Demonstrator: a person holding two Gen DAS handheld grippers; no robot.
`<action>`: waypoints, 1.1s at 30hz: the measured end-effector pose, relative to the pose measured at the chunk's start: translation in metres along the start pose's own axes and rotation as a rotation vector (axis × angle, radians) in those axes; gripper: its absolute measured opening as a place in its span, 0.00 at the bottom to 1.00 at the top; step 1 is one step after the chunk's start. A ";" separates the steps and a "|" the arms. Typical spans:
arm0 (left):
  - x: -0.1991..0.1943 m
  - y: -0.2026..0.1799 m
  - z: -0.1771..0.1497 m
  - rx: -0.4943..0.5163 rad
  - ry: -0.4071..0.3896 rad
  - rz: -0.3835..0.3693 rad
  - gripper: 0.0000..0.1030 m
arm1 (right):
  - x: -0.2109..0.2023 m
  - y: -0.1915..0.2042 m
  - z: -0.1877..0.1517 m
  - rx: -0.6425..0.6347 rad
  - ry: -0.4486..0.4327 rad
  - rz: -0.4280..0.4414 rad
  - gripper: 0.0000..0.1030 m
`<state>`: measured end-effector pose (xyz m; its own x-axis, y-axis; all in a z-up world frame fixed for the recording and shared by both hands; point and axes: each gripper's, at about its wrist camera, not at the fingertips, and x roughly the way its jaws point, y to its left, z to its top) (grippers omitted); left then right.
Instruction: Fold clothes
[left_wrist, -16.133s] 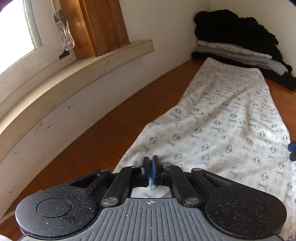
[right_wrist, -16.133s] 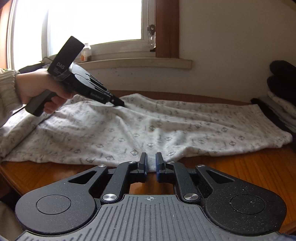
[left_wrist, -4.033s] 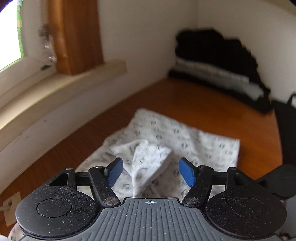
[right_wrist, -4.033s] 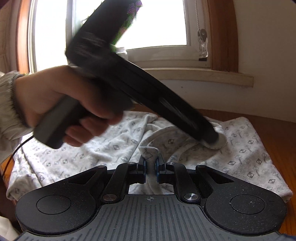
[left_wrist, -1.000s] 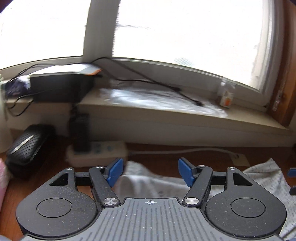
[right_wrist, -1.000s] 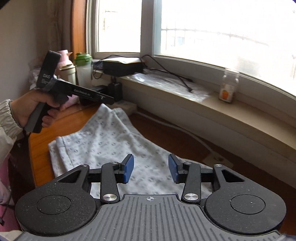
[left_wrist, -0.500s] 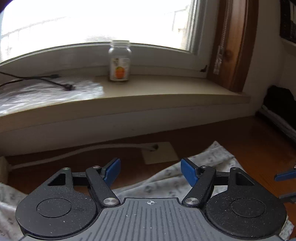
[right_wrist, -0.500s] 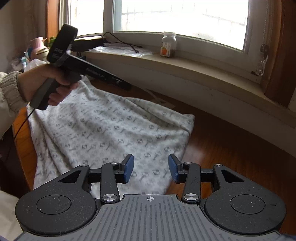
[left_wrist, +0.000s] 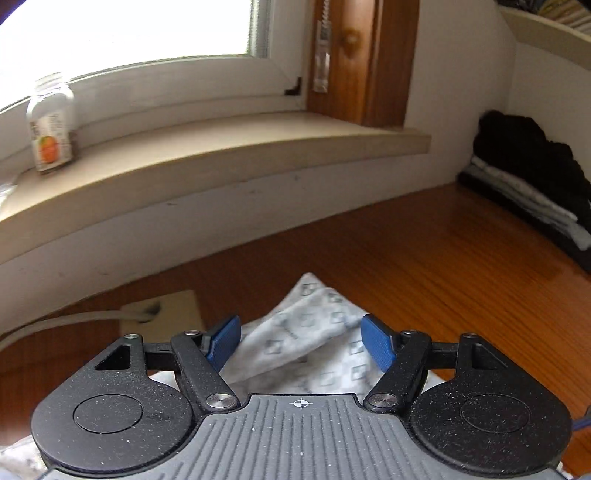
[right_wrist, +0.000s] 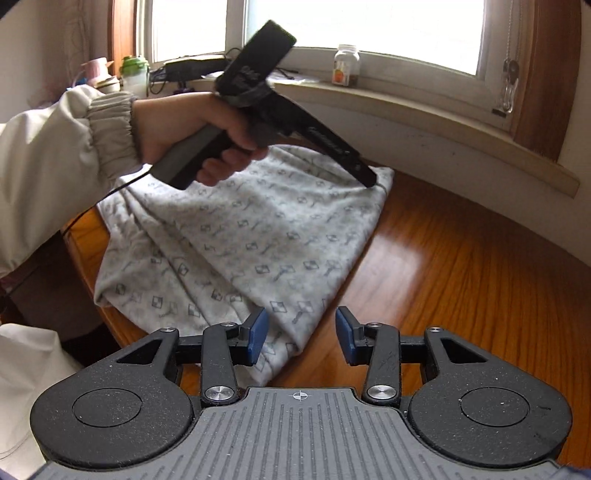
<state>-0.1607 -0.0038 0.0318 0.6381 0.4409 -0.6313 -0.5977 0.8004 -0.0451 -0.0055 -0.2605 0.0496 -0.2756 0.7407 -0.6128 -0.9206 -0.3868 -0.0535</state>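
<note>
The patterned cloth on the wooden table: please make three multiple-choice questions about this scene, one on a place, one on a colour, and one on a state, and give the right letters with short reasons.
1. Where does the jar stand?
A. on the table
B. on the windowsill
C. on the clothes pile

2. What colour are the gripper pads?
A. blue
B. red
C. yellow

3. How is the right gripper?
A. shut on the cloth
B. shut on nothing
C. open, with a cloth corner between the pads

Answers:
1. B: the jar sits on the windowsill under the window.
2. A: both pads show blue in the left wrist view.
3. C: the pads stand apart, and the near corner of the cloth lies between them unpressed; the left gripper is open too, over the far corner.
</note>
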 end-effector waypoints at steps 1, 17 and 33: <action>0.003 -0.002 0.001 0.006 0.002 -0.001 0.73 | 0.003 0.002 0.000 -0.008 -0.005 -0.010 0.39; 0.025 -0.016 0.008 0.111 0.026 0.012 0.69 | 0.024 0.021 -0.006 -0.099 -0.095 -0.100 0.32; 0.011 0.018 0.044 0.038 -0.124 0.236 0.00 | 0.025 0.017 -0.011 -0.031 -0.113 -0.067 0.27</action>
<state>-0.1432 0.0328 0.0582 0.5395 0.6617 -0.5206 -0.7197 0.6834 0.1229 -0.0251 -0.2547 0.0244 -0.2450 0.8220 -0.5141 -0.9294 -0.3500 -0.1168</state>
